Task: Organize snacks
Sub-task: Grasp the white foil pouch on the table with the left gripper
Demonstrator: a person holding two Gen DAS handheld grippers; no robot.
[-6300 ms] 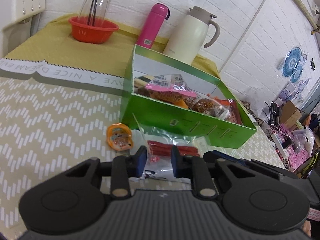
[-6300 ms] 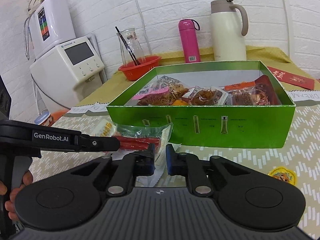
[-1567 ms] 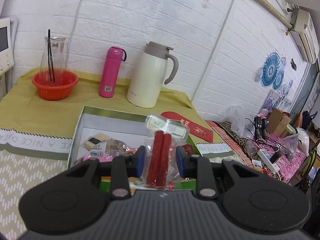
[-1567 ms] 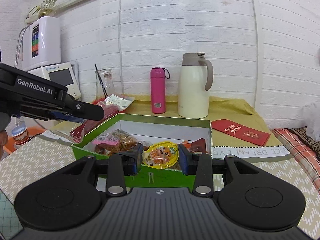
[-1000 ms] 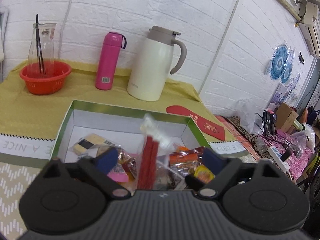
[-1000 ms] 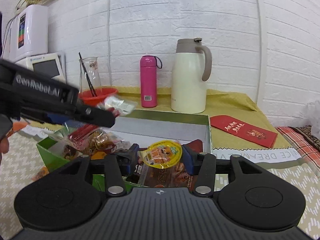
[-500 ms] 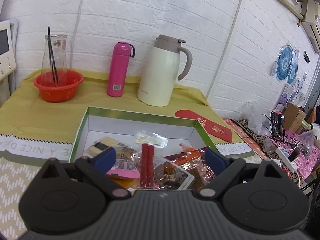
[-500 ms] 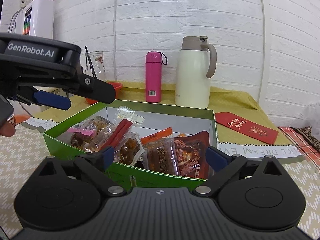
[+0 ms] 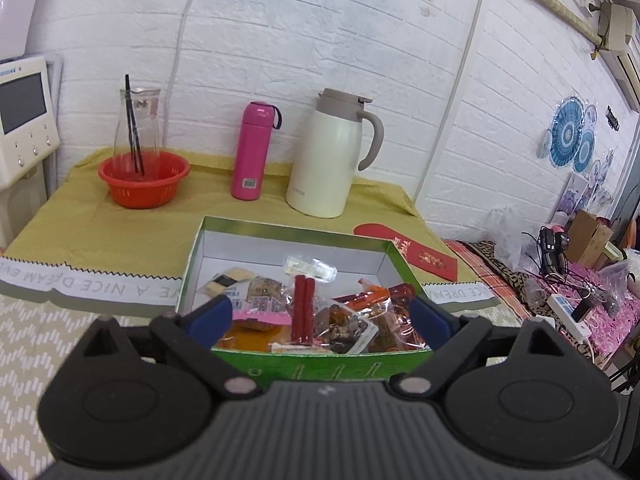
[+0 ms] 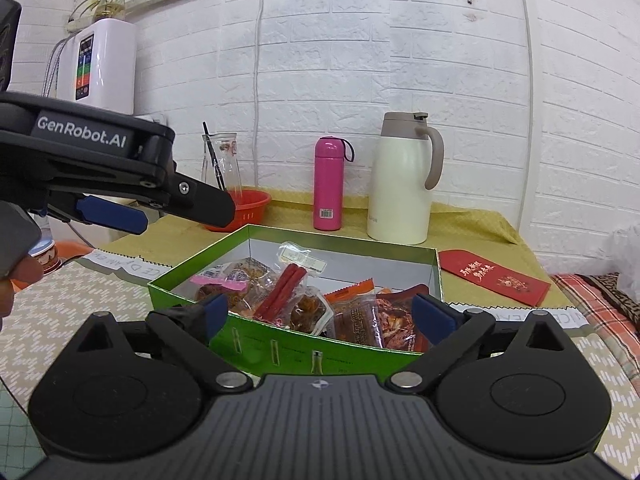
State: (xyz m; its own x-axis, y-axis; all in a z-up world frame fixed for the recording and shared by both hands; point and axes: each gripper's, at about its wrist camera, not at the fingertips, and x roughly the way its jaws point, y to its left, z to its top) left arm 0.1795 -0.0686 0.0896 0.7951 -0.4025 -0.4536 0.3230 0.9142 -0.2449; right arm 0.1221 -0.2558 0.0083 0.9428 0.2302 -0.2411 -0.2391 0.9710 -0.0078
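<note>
Green cardboard box (image 9: 320, 360) near the table's front edge holds the snacks: red sausage sticks (image 9: 303, 306) lie atop a heap of shiny packets (image 10: 360, 320). Both the left gripper (image 9: 320, 312) and right gripper (image 10: 328, 316) hover empty, jaws spread wide. Risk: the loose heap rides near the rim, so a careless pass could snag a packet and spill it onto the tablecloth (image 9: 60, 340).

Ahead of the gripper, a bright green box (image 9: 320, 364) with a white inside holds red sausage sticks (image 9: 303, 307). Beyond stand a pink flask (image 9: 251, 157), a cream jug (image 9: 326, 160) and an orange-red bowl (image 9: 143, 182) on a mustard-yellow cloth (image 9: 120, 232).
</note>
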